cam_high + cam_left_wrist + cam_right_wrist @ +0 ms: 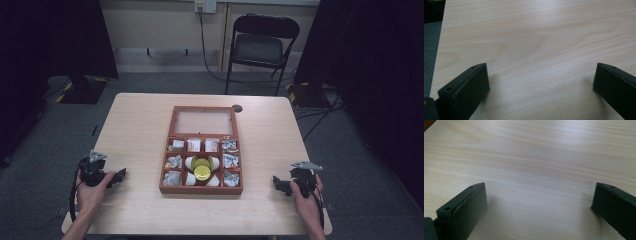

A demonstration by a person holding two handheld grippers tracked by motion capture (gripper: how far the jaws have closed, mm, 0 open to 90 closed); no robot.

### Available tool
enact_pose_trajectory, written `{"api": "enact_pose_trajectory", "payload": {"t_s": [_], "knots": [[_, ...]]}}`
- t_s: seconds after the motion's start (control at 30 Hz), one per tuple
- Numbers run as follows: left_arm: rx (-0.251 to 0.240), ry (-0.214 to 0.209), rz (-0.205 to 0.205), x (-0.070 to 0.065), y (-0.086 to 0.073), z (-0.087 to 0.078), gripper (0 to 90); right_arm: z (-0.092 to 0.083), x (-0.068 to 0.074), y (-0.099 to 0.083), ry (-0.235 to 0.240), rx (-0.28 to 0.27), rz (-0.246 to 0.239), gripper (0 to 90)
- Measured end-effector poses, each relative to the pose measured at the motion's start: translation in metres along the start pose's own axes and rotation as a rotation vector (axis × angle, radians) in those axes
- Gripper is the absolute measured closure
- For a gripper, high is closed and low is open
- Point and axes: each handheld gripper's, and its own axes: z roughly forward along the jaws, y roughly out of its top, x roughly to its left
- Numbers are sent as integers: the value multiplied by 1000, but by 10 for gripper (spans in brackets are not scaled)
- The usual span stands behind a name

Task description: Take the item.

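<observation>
Box [201, 189] lies between both open tongs.

Left hand-held gripper [540, 85] jaws spread wide over bare table [536, 37]

Beyond my pale wooden table [140, 125] stands a black folding chair [260, 47] against the cream wall [160, 25]. Grey carpet [150, 82] surrounds the table; dark curtains [380, 60] flank it.

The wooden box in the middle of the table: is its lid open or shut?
Open. The wooden box has its glass-paned lid lying flat behind it, and its compartments show packets and yellow-topped items from above.
</observation>
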Motion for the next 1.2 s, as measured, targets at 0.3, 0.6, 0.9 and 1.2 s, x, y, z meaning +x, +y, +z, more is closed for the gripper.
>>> {"api": "enact_pose_trajectory", "payload": {"t_s": [0.3, 0.6, 0.9, 1.2], "knots": [[-24, -20, 23, -3, 2, -2, 157, 0, 0, 0, 0, 0, 0, 0], [-24, -12, 49, -5, 4, -4, 196, 0, 0, 0, 0, 0, 0, 0], [-63, -62, 62, -12, 10, -11, 218, 0, 0, 0, 0, 0, 0, 0], [-79, -105, 99, -21, 17, -17, 245, 0, 0, 0, 1, 0, 0, 0]]}}
